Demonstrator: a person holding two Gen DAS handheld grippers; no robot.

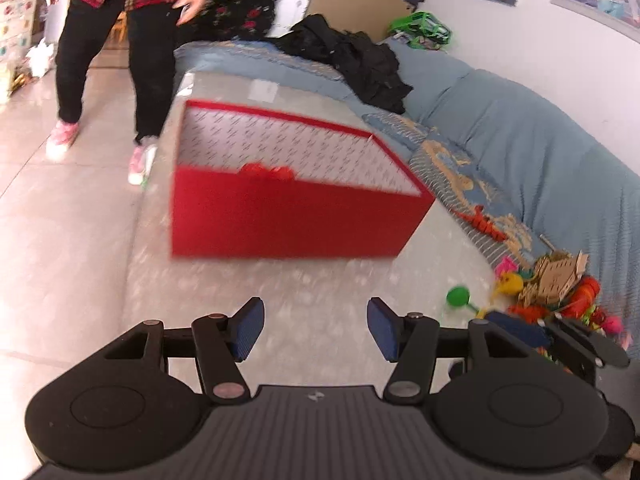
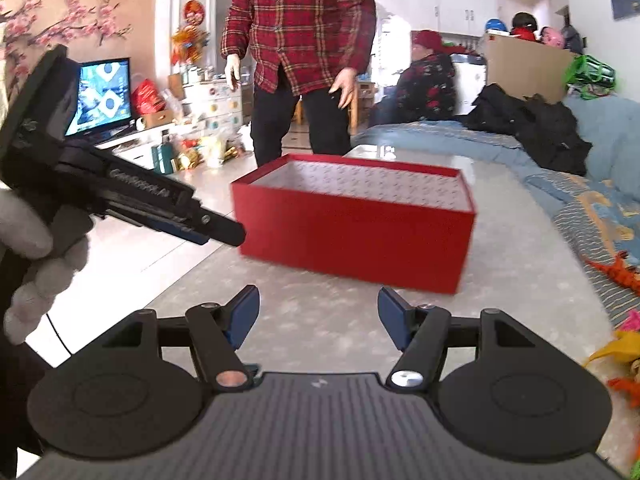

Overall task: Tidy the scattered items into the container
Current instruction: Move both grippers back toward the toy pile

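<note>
Pale table w/ red box; both grippers spread, empty.

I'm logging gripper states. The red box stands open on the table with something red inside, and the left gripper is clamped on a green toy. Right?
Not quite. The left gripper holds nothing: the left wrist view shows its jaws apart and bare, and the green toy lies on the table. The red box is open, with something red inside.

Box on table, toys right of it

Blurred red item in box, perhaps cloth.
</note>
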